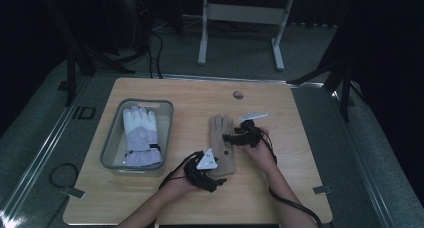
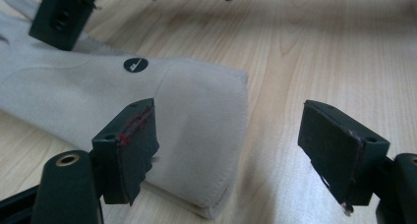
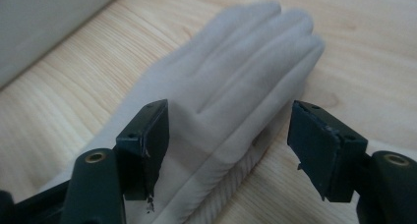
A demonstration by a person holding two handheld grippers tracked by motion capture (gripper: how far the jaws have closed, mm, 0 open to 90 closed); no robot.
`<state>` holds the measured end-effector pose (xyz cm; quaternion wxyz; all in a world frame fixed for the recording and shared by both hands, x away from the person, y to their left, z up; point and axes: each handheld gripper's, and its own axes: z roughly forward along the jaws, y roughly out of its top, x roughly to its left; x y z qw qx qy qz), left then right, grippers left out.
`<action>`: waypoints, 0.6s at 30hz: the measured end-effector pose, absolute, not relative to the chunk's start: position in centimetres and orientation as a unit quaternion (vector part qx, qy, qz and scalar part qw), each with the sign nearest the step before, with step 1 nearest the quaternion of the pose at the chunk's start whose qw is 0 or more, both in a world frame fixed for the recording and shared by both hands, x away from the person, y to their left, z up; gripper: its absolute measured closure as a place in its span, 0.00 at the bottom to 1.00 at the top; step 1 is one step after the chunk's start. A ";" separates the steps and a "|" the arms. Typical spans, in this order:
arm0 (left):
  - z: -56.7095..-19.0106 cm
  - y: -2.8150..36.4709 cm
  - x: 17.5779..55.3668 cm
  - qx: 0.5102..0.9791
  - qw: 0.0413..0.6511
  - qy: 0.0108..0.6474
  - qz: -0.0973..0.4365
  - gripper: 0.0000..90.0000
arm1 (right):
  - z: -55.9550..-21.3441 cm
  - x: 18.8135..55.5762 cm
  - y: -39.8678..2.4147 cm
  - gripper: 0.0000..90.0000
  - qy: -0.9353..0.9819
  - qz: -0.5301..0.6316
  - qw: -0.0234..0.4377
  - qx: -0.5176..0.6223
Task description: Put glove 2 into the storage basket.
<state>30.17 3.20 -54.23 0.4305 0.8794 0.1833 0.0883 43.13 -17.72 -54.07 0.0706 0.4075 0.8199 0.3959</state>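
A tan glove [image 1: 221, 138] lies flat on the middle of the wooden table [image 1: 300, 178], fingers pointing away from the person. My left gripper [image 1: 216, 179] is at the glove's cuff. In the left gripper view the left gripper [image 2: 228, 126] stands open, and the cuff corner of the tan glove [image 2: 196, 111] lies between its jaws with the pads clear of it. My right gripper [image 1: 229, 138] comes in from the right at the glove's palm. In the right gripper view the right gripper [image 3: 228, 118] is open and straddles the side of the tan glove [image 3: 236, 71] without pressing on it.
A grey bin [image 1: 112, 138] at the table's left holds a white and lilac glove [image 1: 141, 135]; its wall shows in the right gripper view [image 3: 49, 22]. A round grommet [image 1: 238, 94] sits near the far edge. The right gripper's jaw [image 2: 61, 13] shows beyond the cuff.
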 end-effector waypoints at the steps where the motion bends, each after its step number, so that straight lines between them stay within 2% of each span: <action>1: -54.3 3.1 30.3 0.881 0.428 0.182 0.087 0.30 | -54.7 43.3 -17.4 0.36 0.824 0.386 0.064 0.409; 5: -54.6 2.9 30.4 0.889 0.412 0.177 0.089 0.33 | -55.1 43.5 -17.3 0.40 0.827 0.379 0.050 0.413; 8: -55.1 2.8 30.5 0.901 0.386 0.173 0.094 0.34 | -54.8 43.3 -16.9 0.58 0.843 0.362 0.049 0.395; 11: -55.4 2.7 30.5 0.901 0.385 0.177 0.093 0.35 | -54.7 42.8 -16.7 0.71 0.850 0.360 0.056 0.379; 12: -55.4 2.7 30.5 0.901 0.385 0.177 0.093 0.35 | -54.7 42.8 -16.7 0.71 0.850 0.360 0.056 0.379; 13: -55.5 2.7 30.6 0.903 0.382 0.176 0.093 0.36 | -54.6 42.3 -16.4 0.78 0.857 0.360 0.082 0.359; 16: -55.4 2.7 30.7 0.904 0.378 0.176 0.092 0.41 | -54.6 41.4 -16.0 0.82 0.867 0.357 0.129 0.322; 18: -55.3 2.7 30.8 0.906 0.373 0.173 0.094 0.43 | -54.7 41.1 -15.8 0.83 0.867 0.358 0.141 0.316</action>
